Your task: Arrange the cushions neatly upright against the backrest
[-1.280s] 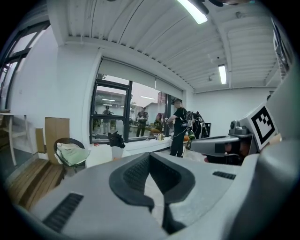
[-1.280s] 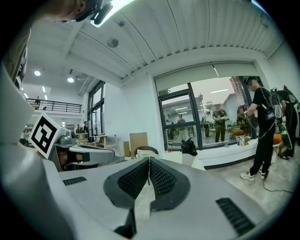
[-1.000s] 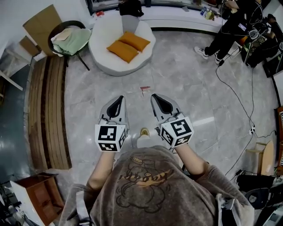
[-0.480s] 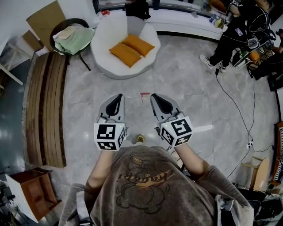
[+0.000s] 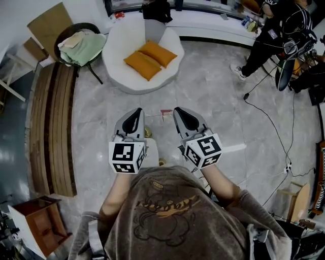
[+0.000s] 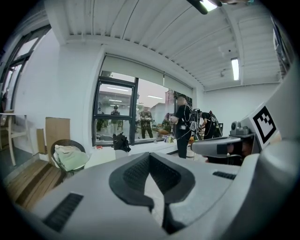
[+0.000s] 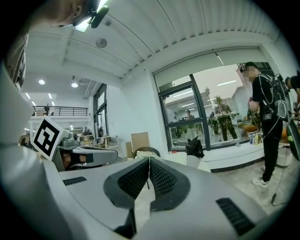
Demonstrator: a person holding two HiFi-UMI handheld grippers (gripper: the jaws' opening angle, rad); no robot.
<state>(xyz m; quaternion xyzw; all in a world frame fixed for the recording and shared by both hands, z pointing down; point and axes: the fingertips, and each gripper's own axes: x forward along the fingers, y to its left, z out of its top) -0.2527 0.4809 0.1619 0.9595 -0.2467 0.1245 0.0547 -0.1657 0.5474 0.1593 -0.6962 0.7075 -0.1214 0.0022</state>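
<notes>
Two orange cushions (image 5: 149,58) lie flat, side by side, on the seat of a round white sofa chair (image 5: 122,78) at the top middle of the head view. A grey backrest pillow (image 5: 153,29) stands at the chair's far rim with a black item (image 5: 156,10) above it. My left gripper (image 5: 136,112) and right gripper (image 5: 179,111) are held side by side in front of my chest, well short of the chair. Both are shut with nothing between the jaws. In the gripper views the left gripper (image 6: 149,157) and right gripper (image 7: 149,160) point level across the room.
A dark round chair with pale green cloth (image 5: 80,45) stands left of the sofa chair. A wooden bench (image 5: 52,127) runs along the left. A person in black (image 5: 274,35) stands at the top right with cables (image 5: 274,122) trailing over the grey tiled floor. A brown box (image 5: 43,226) sits at the bottom left.
The view has shifted slightly and the sofa chair sits a little higher in the frame. The person at the top right has moved. Both grippers keep the same shut pose.
</notes>
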